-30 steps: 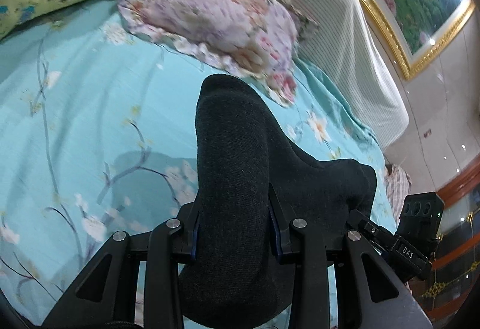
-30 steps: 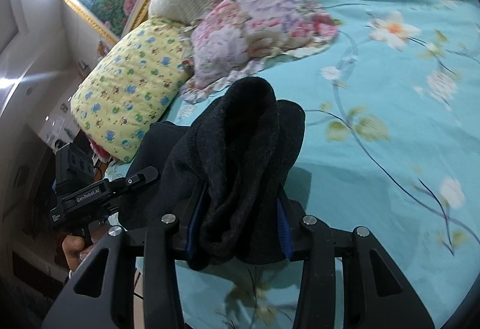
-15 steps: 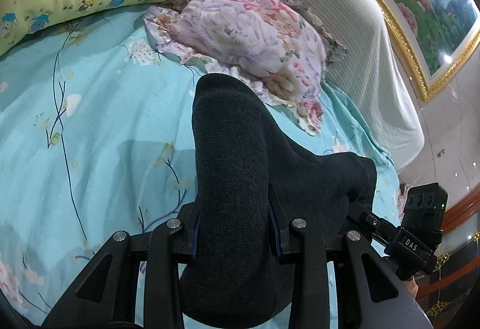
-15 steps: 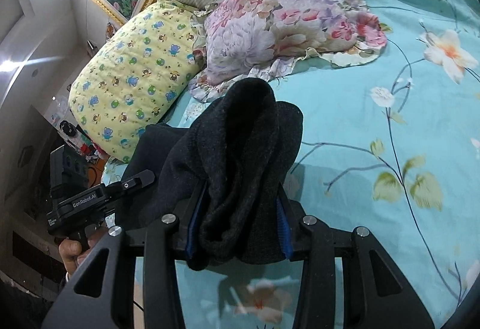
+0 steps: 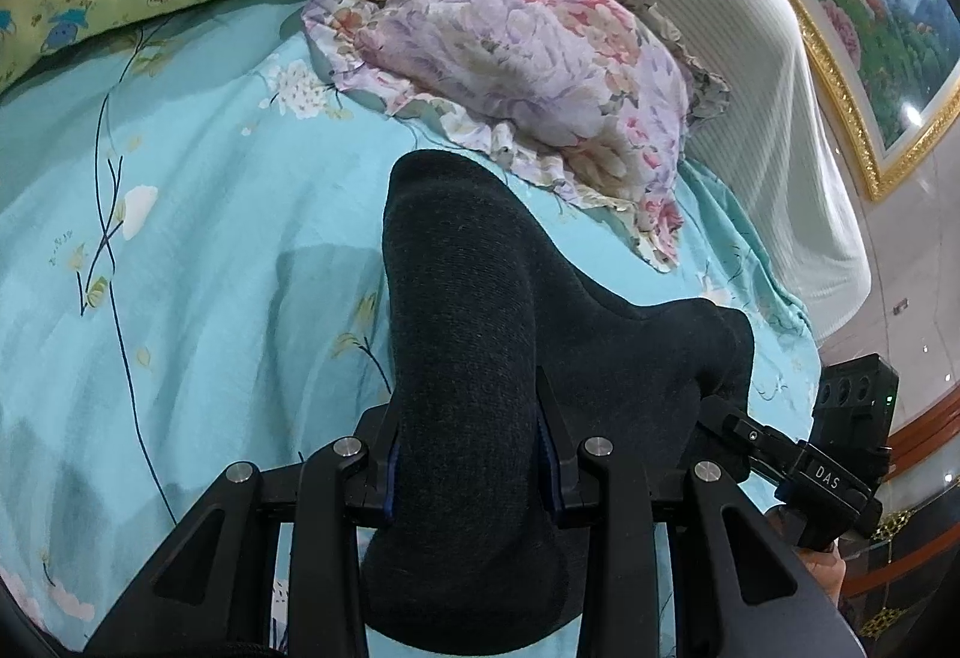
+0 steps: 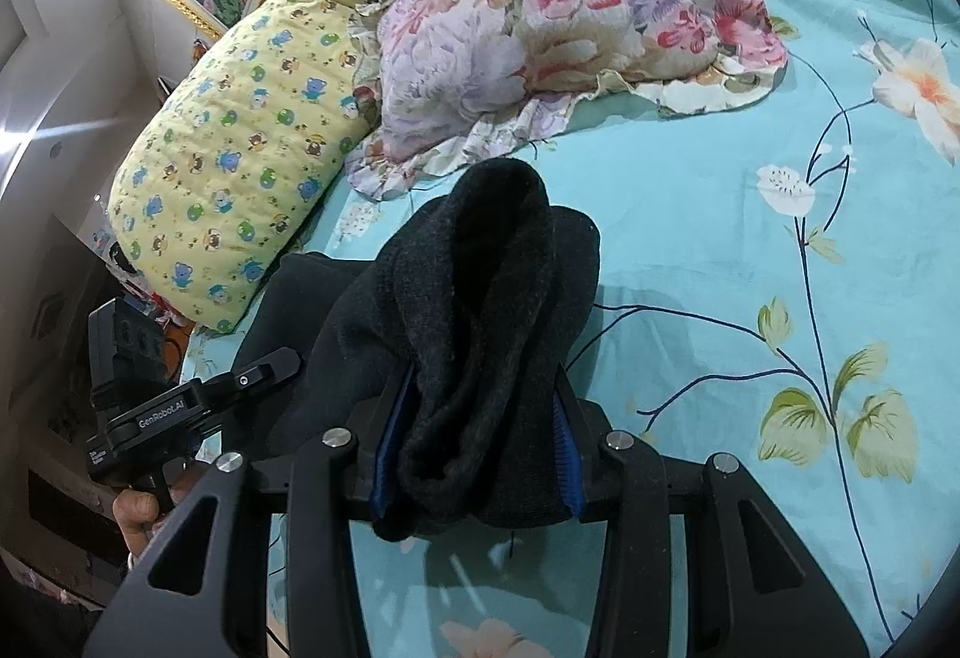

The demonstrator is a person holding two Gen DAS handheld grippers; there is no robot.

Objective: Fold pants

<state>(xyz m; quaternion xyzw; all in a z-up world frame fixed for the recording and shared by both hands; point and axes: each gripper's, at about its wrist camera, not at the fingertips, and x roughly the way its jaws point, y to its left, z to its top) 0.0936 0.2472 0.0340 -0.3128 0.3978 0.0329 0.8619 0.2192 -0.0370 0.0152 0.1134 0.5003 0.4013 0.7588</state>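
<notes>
You have the dark pants (image 5: pixel 474 358) clamped in both the left gripper (image 5: pixel 468 454) and right gripper (image 6: pixel 477 448), bunched above the bed (image 5: pixel 210 238); judged mid-fold, laying flat remains.

The pants (image 5: pixel 468 370) bulge over both pairs of fingertips, and their lower part leaves the frame.

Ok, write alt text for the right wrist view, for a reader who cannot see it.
The right gripper clamps a bunched fold of dark knit pants above a turquoise floral bedsheet. Beyond lie a floral pillow and a yellow cartoon-print pillow. At the left edge, the left gripper holds the same pants.
</notes>
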